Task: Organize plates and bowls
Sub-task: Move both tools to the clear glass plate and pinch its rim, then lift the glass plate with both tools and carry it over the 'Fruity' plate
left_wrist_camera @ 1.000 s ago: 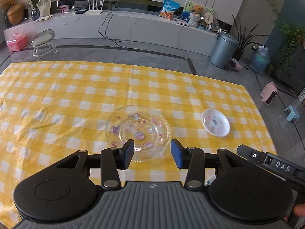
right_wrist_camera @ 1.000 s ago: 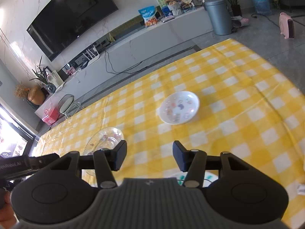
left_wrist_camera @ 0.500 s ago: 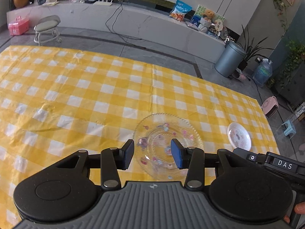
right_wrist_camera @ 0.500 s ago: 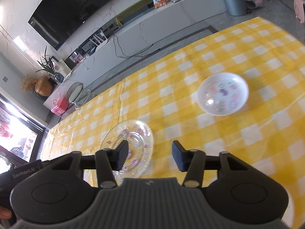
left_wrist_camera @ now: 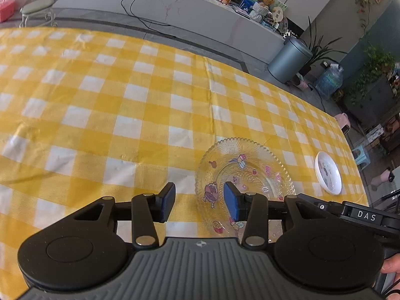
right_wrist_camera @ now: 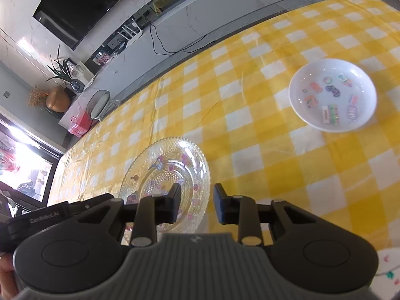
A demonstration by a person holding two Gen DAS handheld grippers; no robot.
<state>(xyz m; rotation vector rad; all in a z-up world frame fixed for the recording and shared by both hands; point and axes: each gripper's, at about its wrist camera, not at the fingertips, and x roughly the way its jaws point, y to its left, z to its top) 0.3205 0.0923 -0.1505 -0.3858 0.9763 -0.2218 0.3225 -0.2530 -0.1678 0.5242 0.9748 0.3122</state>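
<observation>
My left fingers [left_wrist_camera: 198,201] hang parted over the near rim of the clear glass plate [left_wrist_camera: 243,172], likely lining up to pinch it; my right fingers [right_wrist_camera: 196,203] gape empty beside it. The white bowl [right_wrist_camera: 332,95] sits well apart on the yellow-checked desk [left_wrist_camera: 100,100], a living room's TV [right_wrist_camera: 82,2] beyond.

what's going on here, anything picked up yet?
Not yet. A person holds two grippers over a yellow checked tablecloth. The left gripper and right gripper are both open and empty, flanking a clear glass plate. A small white bowl sits apart, untouched.
</observation>
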